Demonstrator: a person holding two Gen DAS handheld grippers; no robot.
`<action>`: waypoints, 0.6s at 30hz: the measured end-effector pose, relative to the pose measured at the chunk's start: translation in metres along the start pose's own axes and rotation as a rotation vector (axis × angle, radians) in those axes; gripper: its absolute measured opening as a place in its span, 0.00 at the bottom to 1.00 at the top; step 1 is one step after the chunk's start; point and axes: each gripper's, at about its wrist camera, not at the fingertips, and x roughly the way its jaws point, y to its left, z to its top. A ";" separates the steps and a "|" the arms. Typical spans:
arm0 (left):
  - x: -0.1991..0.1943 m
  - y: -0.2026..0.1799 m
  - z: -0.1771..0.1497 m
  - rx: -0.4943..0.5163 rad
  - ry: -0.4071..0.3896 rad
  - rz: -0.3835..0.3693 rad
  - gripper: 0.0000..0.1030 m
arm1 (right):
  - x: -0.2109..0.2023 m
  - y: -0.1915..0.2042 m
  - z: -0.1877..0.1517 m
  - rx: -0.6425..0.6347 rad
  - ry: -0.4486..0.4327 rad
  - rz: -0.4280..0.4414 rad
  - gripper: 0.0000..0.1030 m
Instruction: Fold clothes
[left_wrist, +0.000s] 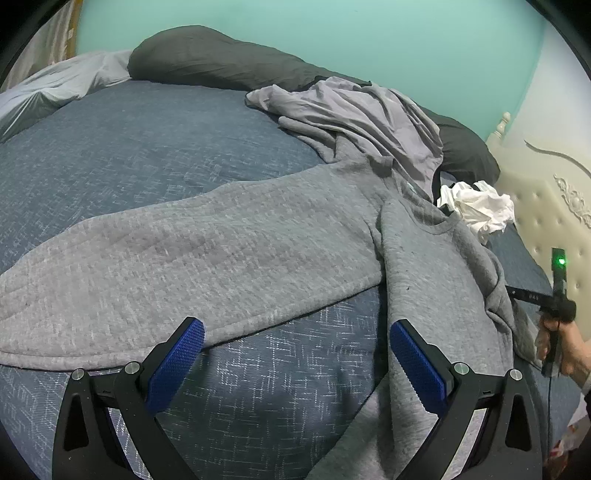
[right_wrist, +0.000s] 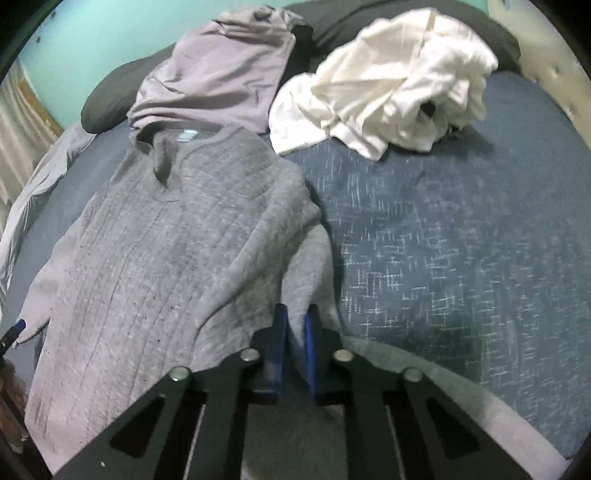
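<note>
Bed (left_wrist: 129, 155): blue patterned cover, carrying everything listed here.

Pillow (left_wrist: 207, 59): dark, along the far edge against the teal wall.

Left gripper (left_wrist: 297, 365): jaws spread wide, nothing between them. It hangs over bare cover, with the sweater's left sleeve just beyond one pad and the body beside the other.

Sweater (left_wrist: 229, 251): grey quilted knit, the task's thing. It lies mid-bed, collar toward the pillow, left sleeve stretched out flat. Its right side is bunched and doubled over near the right gripper.

Lilac garment (left_wrist: 354, 114): crumpled behind the collar, overlapping the sweater's top edge.

White garment (right_wrist: 399, 81): heaped to the right, clear of the sweater.

Right gripper (right_wrist: 295, 325): jaws nearly together, pinching a fold of the sweater's right side, so far as the blurred view lets one judge. A hand (left_wrist: 554, 339) works its handle.

Headboard (left_wrist: 546, 192): cream, tufted, far right.

Risks, as judged:
- The pinch looks shallow; thick knit could slip free mid-fold.
- Bunched layers may be caught together, leaving a lumpy fold.
- The lilac garment on the collar may drag along.
- With the left gripper idle, the body could slide rather than crease.
</note>
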 end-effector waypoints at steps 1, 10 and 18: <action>0.000 0.000 0.000 0.001 0.001 -0.001 1.00 | -0.003 0.006 -0.004 -0.029 -0.012 -0.015 0.06; -0.001 0.000 0.000 -0.004 -0.003 -0.001 1.00 | -0.021 0.030 -0.040 -0.121 -0.006 0.081 0.09; -0.002 0.001 0.001 -0.007 -0.004 -0.002 1.00 | -0.045 -0.011 -0.011 0.115 -0.131 0.153 0.38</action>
